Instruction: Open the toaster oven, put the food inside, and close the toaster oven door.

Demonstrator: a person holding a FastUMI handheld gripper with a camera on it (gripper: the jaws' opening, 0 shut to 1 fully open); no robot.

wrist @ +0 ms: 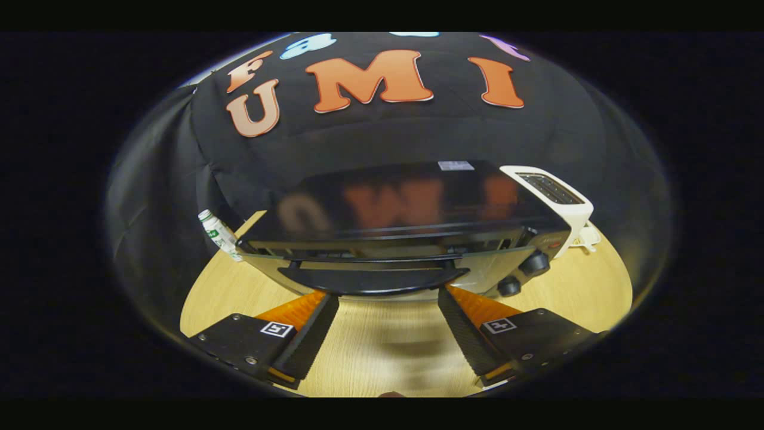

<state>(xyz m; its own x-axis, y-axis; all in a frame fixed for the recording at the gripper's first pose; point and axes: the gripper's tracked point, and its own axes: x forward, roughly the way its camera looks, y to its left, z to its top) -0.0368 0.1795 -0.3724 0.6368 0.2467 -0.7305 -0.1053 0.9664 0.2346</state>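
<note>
wooden table (370, 352), tongs (388, 301) spread beneath oven handle (373, 279)

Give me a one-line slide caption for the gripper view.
Open gripper faces the toaster oven, its fingers flanking the black door handle on the wooden table.

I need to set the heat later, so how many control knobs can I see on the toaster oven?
2. One knob sits on the toaster oven front panel, beyond the right finger; the other knob is just below it. The open gripper may hide more.

Toaster oven (412, 239) between bottle (218, 234) and toaster (558, 194).
</note>
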